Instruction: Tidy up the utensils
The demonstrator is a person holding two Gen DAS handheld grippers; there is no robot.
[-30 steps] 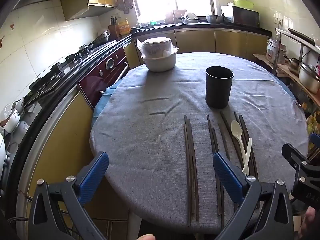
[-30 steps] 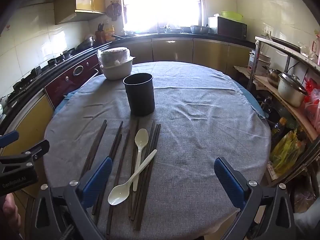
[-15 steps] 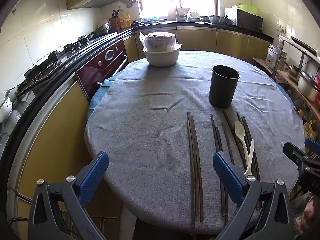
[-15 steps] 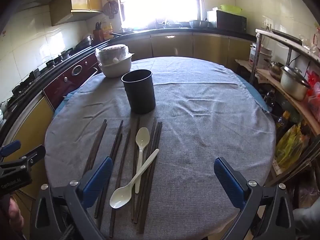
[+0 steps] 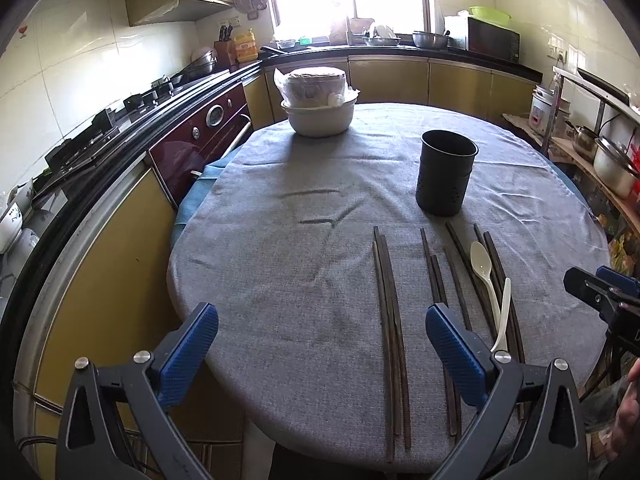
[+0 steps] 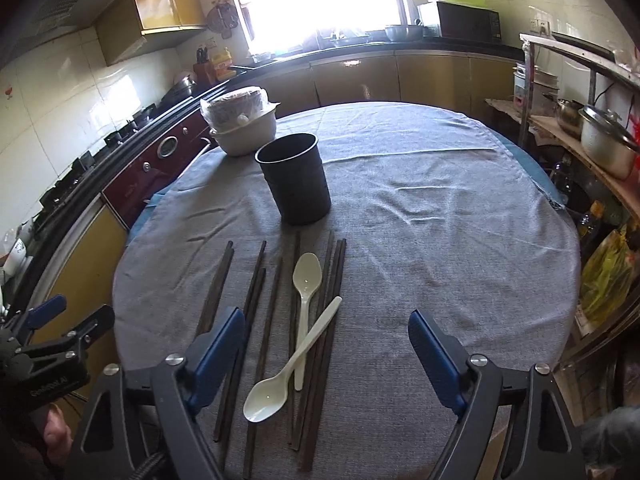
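Observation:
Several dark chopsticks [image 5: 390,320] [image 6: 276,320] lie in rows on the grey tablecloth near the front edge. Two white plastic spoons [image 6: 306,292] [image 5: 482,270] lie crossed over the right-hand chopsticks. A black utensil holder [image 5: 446,172] [image 6: 296,178] stands upright and empty behind them. My left gripper [image 5: 320,344] is open and empty above the table's front edge, left of the chopsticks. My right gripper [image 6: 326,352] is open and empty just above the near ends of the spoons and chopsticks. The right gripper also shows at the right edge of the left wrist view [image 5: 600,292].
A white bowl holding bagged dishes [image 5: 318,108] [image 6: 244,120] sits at the table's far left. A counter with oven and stove [image 5: 160,120] runs along the left. A shelf with pots [image 6: 600,136] stands at the right.
Both grippers have shifted a little forward over the table, the right one nearer to the spoons. Both stay open and nothing on the table has moved.

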